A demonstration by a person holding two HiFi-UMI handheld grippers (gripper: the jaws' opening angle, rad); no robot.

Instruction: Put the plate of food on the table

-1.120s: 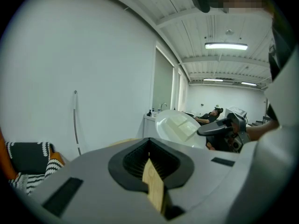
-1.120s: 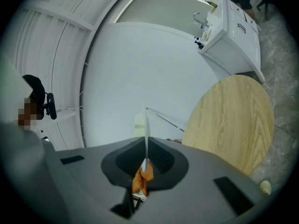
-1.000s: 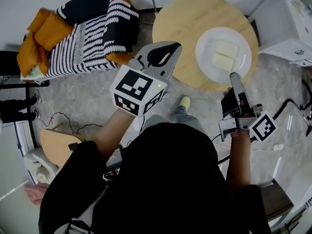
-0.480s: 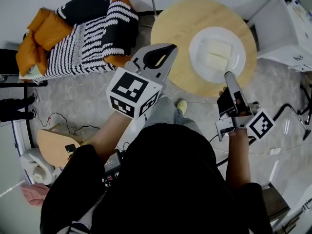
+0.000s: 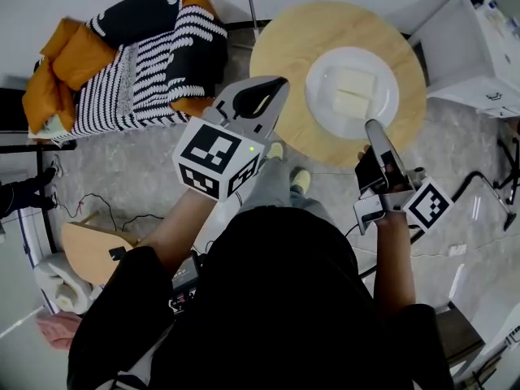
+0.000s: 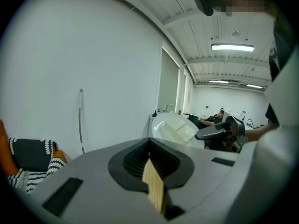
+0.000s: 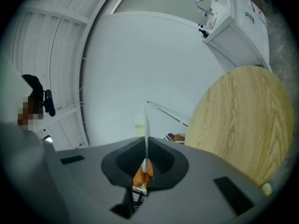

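Observation:
A white plate (image 5: 351,92) with two pale slabs of food (image 5: 348,92) is over the right half of the round wooden table (image 5: 284,47). My right gripper (image 5: 370,123) is shut on the plate's near rim. In the right gripper view that rim shows as a thin white edge (image 7: 146,125) between the jaws, with the table top (image 7: 243,125) to the right. Whether the plate rests on the table I cannot tell. My left gripper (image 5: 279,81) is shut on nothing, held up left of the plate near the table's near edge. From the left gripper view the plate (image 6: 175,127) lies ahead.
A sofa with black-and-white striped and orange cushions (image 5: 138,55) stands to the left of the table. A white cabinet (image 5: 479,47) is at the right. A wooden board (image 5: 89,246) and cables (image 5: 106,197) lie on the floor at left.
My right gripper has carried the plate a little leftward, further in over the table. The left gripper has barely shifted.

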